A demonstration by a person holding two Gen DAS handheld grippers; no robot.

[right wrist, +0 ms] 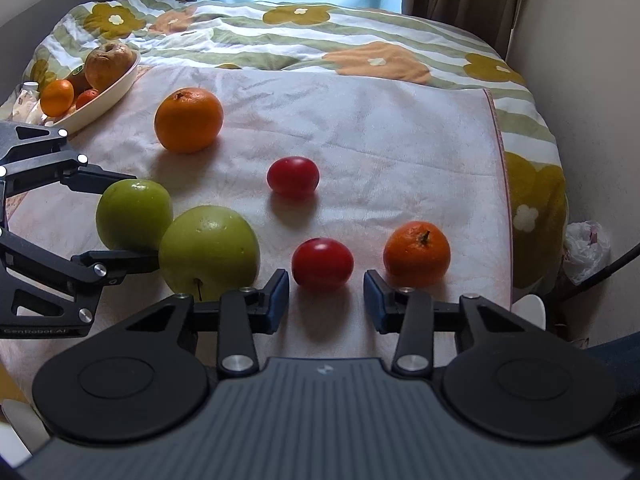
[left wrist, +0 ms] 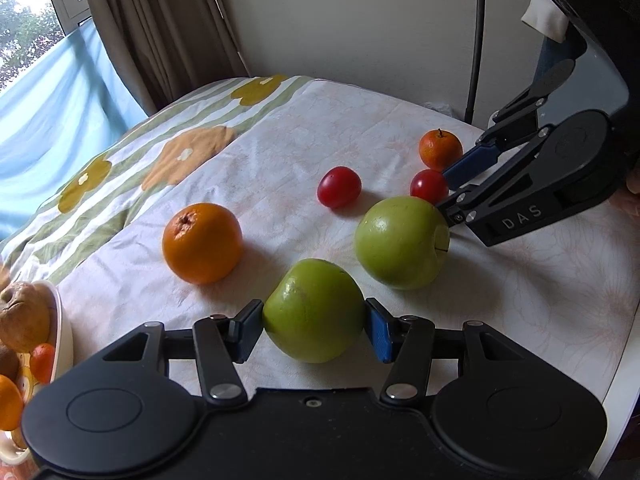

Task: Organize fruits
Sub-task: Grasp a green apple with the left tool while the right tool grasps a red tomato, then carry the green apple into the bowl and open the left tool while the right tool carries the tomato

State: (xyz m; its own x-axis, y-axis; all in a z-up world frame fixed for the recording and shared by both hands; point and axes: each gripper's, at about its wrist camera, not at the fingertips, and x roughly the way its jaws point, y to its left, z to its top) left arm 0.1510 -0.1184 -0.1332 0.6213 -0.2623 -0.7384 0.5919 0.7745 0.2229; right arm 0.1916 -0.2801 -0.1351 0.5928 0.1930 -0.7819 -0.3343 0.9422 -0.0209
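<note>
The left gripper [left wrist: 314, 330] has its blue pads pressed against both sides of a round green apple [left wrist: 314, 310] resting on the pale floral cloth [left wrist: 280, 132] that covers the table. The right gripper [right wrist: 326, 300] stands partly open over the cloth, holding nothing; a small red plum-like fruit [right wrist: 322, 263] lies just ahead of its fingertips, untouched. A second green apple [right wrist: 208, 252] sits beside the gripped one. A large orange [right wrist: 188, 119], another red fruit [right wrist: 293, 175] and a small mandarin [right wrist: 417, 253] lie apart. A cream oval dish [right wrist: 108, 98] holds more fruit.
</note>
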